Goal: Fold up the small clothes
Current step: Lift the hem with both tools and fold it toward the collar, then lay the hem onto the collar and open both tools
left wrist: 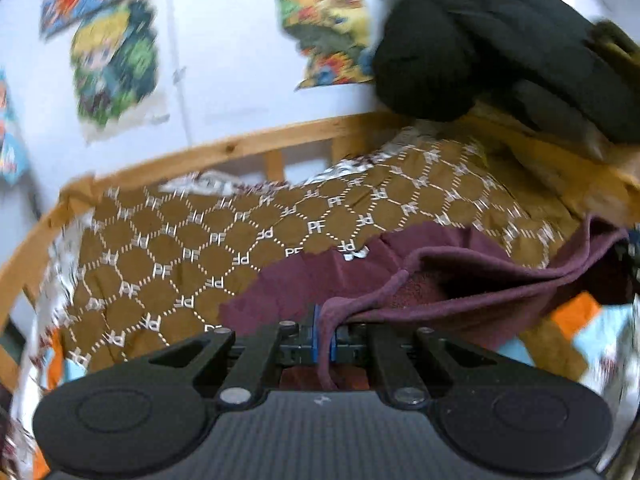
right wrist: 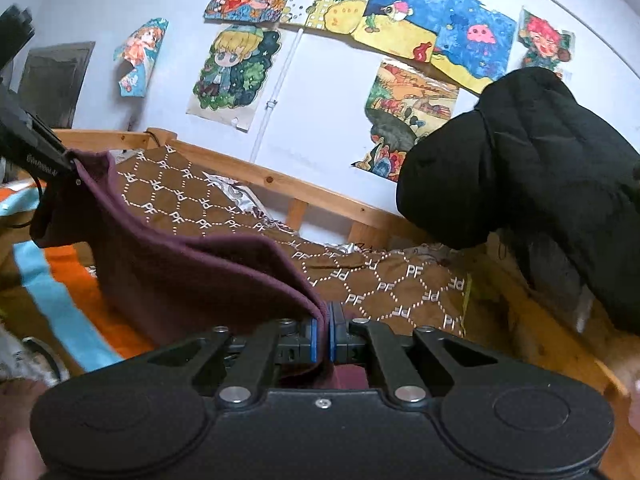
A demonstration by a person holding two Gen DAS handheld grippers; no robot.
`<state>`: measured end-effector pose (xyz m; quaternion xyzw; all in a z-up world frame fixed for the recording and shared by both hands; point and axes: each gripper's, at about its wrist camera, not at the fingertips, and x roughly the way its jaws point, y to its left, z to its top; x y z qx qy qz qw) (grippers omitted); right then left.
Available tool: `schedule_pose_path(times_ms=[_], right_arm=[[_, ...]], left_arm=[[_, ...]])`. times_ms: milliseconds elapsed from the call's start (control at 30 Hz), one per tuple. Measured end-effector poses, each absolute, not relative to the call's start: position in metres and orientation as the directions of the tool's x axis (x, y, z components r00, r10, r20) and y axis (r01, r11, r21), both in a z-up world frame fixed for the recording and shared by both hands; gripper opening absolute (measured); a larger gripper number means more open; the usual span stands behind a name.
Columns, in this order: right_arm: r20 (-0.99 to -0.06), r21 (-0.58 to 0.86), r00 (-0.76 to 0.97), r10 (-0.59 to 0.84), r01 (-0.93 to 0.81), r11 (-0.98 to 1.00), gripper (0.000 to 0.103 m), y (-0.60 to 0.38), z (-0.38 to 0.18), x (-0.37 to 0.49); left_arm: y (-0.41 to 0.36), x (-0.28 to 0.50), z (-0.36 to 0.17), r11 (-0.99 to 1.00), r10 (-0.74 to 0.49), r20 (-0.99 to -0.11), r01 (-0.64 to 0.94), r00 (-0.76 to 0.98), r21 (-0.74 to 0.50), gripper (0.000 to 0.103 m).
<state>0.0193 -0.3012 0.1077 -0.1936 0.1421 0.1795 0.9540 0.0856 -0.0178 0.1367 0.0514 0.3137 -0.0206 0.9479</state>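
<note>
I see the maroon garment [right wrist: 192,268] slung in the air between my two tools, above the brown patterned bedspread [left wrist: 168,248]. My left hand-held gripper [left wrist: 326,344] is clenched on one edge of it, and my right hand-held gripper [right wrist: 329,332] is clamped on the other. A black jacket [right wrist: 532,168] hangs at right.

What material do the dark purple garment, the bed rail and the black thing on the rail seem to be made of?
Purple garment: soft knit, probably fleece or cotton jersey; matte, and it drapes and shows a fuzzy inner side.
Bed rail: light wood, likely pine; knots and grain show, with a slight sheen.
Black jacket: probably padded synthetic fabric; puffy stitched channels, matte.
</note>
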Motion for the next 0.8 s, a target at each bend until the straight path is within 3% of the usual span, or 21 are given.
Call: schedule_pose_path(times_ms=[133, 333, 533, 800], right_arm=[[-0.337, -0.355, 0.893, 0.297, -0.413, 0.839, 0.005, -0.294, 0.111, 0.077], [-0.397, -0.211, 0.861, 0.317, -0.422, 0.882, 0.005, -0.298, 0.1, 0.177], [-0.456, -0.144, 0.835, 0.306, -0.409, 0.901, 0.005, -0.295, 0.068, 0.252], [-0.585, -0.089, 0.76, 0.285, -0.409, 0.908, 0.005, -0.291, 0.007, 0.325]], left_arm=[[-0.011, 0.134, 0.145, 0.996, 0.035, -0.626, 0.021, 0.779, 0.081, 0.006], [-0.007, 0.209, 0.138, 0.996, 0.07, -0.66, -0.018, 0.748, 0.086, 0.006], [-0.003, 0.277, 0.103, 0.995, 0.095, -0.729, -0.04, 0.678, 0.093, 0.006], [0.013, 0.349, 0.044, 0.992, 0.075, -0.836, 0.043, 0.544, 0.117, 0.007]])
